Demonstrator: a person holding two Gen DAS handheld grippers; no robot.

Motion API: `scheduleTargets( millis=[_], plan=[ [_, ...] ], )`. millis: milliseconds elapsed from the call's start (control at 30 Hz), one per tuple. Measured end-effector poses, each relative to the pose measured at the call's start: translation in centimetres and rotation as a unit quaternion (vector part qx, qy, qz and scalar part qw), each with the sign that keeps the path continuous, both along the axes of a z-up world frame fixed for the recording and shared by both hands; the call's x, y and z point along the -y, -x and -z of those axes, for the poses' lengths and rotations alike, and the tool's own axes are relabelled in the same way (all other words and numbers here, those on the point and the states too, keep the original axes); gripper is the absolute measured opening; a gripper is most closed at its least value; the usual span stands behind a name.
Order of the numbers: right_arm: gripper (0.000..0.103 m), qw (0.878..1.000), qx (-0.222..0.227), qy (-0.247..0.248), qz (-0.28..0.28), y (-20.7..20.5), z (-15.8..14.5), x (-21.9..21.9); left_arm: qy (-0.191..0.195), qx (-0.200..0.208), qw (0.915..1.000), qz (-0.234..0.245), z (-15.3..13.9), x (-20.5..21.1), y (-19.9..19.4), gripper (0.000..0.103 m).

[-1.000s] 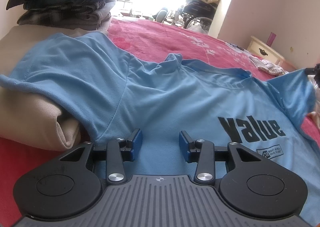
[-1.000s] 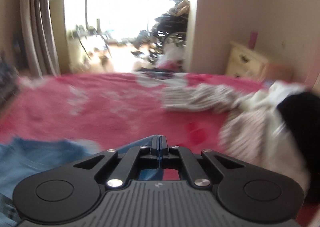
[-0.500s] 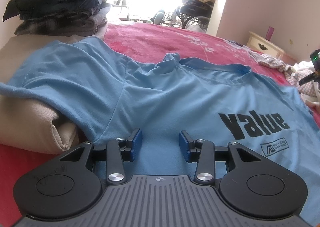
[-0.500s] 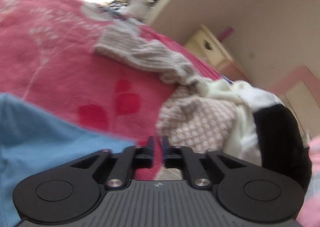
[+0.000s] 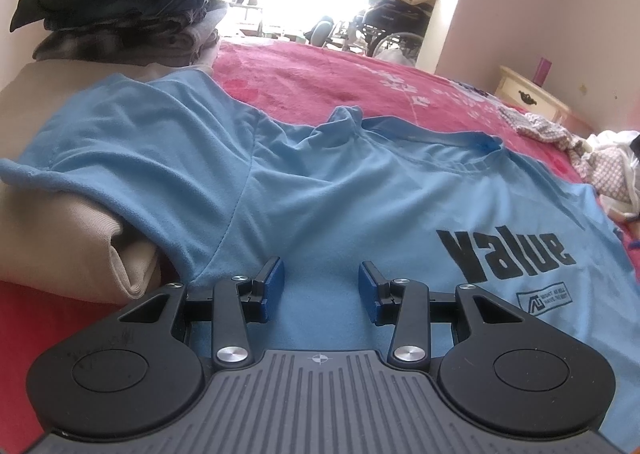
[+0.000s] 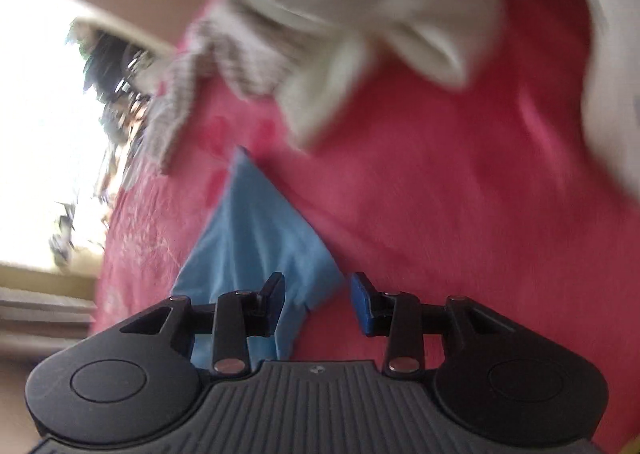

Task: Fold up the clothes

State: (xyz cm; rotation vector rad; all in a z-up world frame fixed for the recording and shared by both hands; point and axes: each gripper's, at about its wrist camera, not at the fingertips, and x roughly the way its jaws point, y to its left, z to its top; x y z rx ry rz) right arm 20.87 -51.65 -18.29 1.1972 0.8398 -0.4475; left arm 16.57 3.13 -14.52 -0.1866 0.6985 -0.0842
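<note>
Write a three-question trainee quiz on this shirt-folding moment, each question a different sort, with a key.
1. True or false: the left gripper is shut on the blue T-shirt.
2. The shirt's left sleeve lies over: A) a beige folded cloth B) a nightstand C) a wheelchair.
3. Fill in: the word printed on the shirt reads ____.

Key: 1 false, both grippers are open, the right gripper over a blue shirt corner; 2 A; 3 value.

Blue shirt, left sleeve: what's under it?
The blue shirt's left sleeve drapes over a folded beige cloth, whose rolled edge pokes out. How far that cloth runs beneath is covered; elsewhere the red bedspread shows.
</note>
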Motion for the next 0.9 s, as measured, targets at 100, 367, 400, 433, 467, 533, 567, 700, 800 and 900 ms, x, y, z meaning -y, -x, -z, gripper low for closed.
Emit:
scheduleTargets(
  millis=[100, 367, 400, 433, 467, 533, 567, 700, 800, 900],
  plan=[
    [0.04, 1.0, 0.007, -0.013, 0.016, -0.2, 1.1, -0.4, 0.001, 0.0, 1.0, -0.001, 0.0, -0.1, 0.0, 0.041],
    [0.005, 0.984, 0.052, 0.169, -0.024, -1.2, -3.0, -1.6, 0.005, 0.001, 1.0, 0.0, 0.1, -0.3, -0.1, 0.041],
    [0.005, 0.98, 0.042, 0.193, -0.029, -1.3, -3.3, -1.7, 0.007, 0.0, 1.0, 0.0, 0.1, -0.3, -0.1, 0.041],
    [0.005, 0.976, 0.03, 0.214, -0.035, -1.4, -3.3, -1.7, 0.008, 0.0, 1.0, -0.001, 0.1, -0.3, -0.1, 0.041],
    [0.005, 0.973, 0.009, 0.228, -0.041, -1.7, -2.8, -1.7, 0.007, 0.0, 1.0, 0.0, 0.1, -0.3, -0.1, 0.041],
    [0.006, 0.97, -0.011, 0.241, -0.035, -1.8, -2.2, -1.6, 0.005, 0.0, 1.0, 0.001, 0.1, -0.2, -0.1, 0.041],
    [0.006, 0.97, -0.015, 0.243, -0.026, -1.7, -2.1, -1.5, 0.005, 0.0, 1.0, 0.001, 0.1, -0.2, -0.1, 0.041],
    [0.013, 0.967, -0.029, 0.252, 0.008, -1.3, -1.3, -1.0, 0.006, -0.001, 1.0, 0.001, 0.0, -0.3, -0.1, 0.041],
    [0.016, 0.958, -0.003, 0.285, 0.02, -0.7, -2.3, -1.4, 0.006, -0.001, 1.0, 0.0, 0.1, -0.3, -0.2, 0.041],
    [0.016, 0.956, 0.018, 0.292, -0.041, -3.4, -2.1, -2.9, 0.004, 0.0, 1.0, 0.0, 0.1, -0.2, -0.1, 0.041]
  ],
)
